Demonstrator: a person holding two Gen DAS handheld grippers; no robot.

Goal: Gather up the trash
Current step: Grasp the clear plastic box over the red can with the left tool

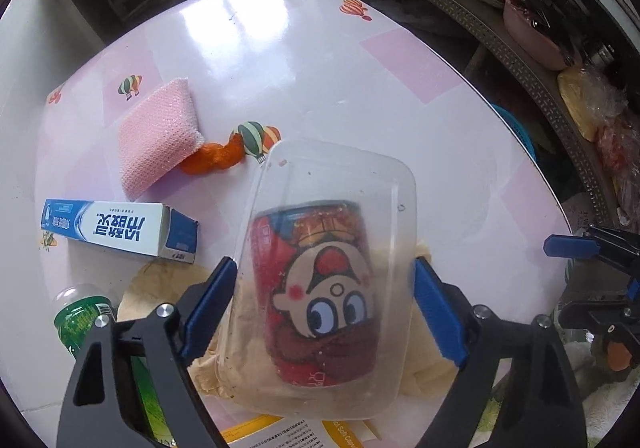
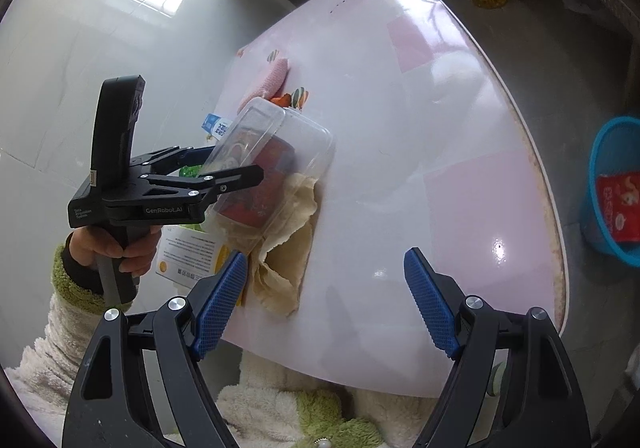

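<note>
Left hand-held gripper [image 1: 325, 308] around clear container [image 1: 332, 248]

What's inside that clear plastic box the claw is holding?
A red drink can with a cartoon face stands inside the clear plastic box, gripped by the left claw. A crumpled beige cloth lies beneath. The can's far side is hidden.

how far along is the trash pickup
Done: a red packet already lies in the blue bin beside the table. In hand: the left gripper is closed on the clear plastic box with the red can inside, tilted up. Left: toothpaste box, green bottle, orange peel and beige cloth. The right gripper is open and empty.
</note>
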